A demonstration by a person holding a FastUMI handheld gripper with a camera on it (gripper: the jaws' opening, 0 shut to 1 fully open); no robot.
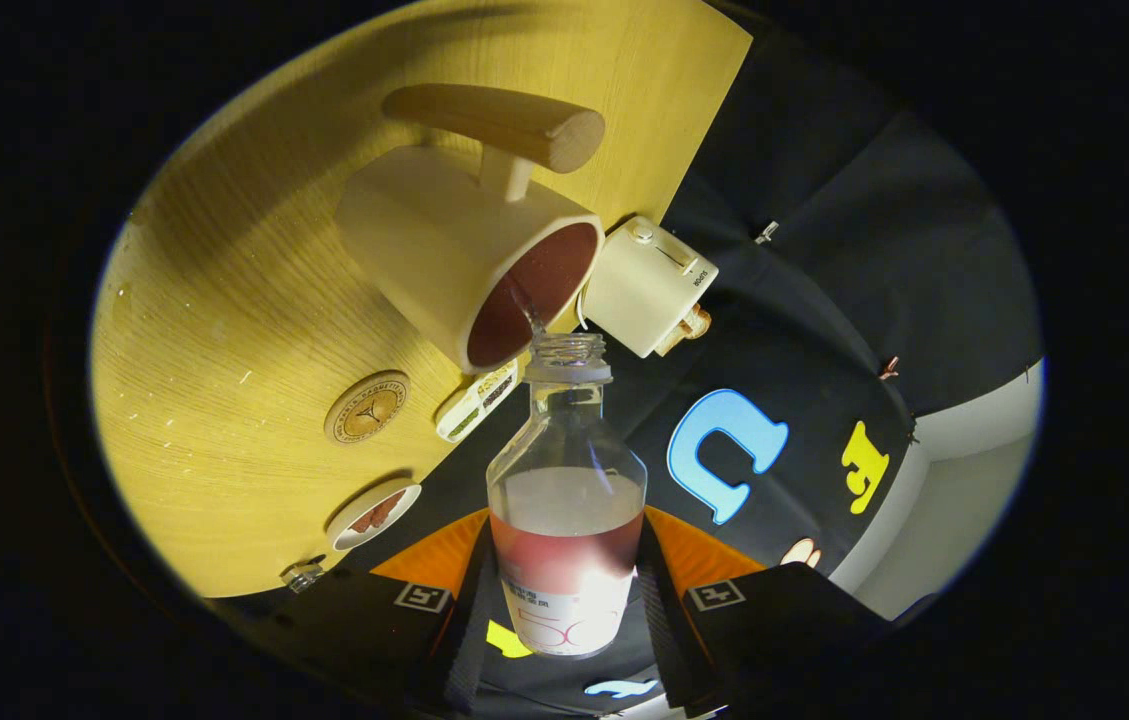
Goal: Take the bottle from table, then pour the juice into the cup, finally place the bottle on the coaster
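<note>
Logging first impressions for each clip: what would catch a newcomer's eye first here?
The clear bottle clamped in the tongs, tipped so a thin stream runs from its mouth into the cream cup just ahead. Next, the cup's wooden handle, and the round coaster on the yellow table beside the cup.

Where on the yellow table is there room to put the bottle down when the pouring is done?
The gripper is shut on the bottle, tipped into the cup. The big bare patch of table lies beside the cup, past the round coaster. The coaster itself is bare. It is crowded by the table's edge: small dish, packet, white box.
</note>
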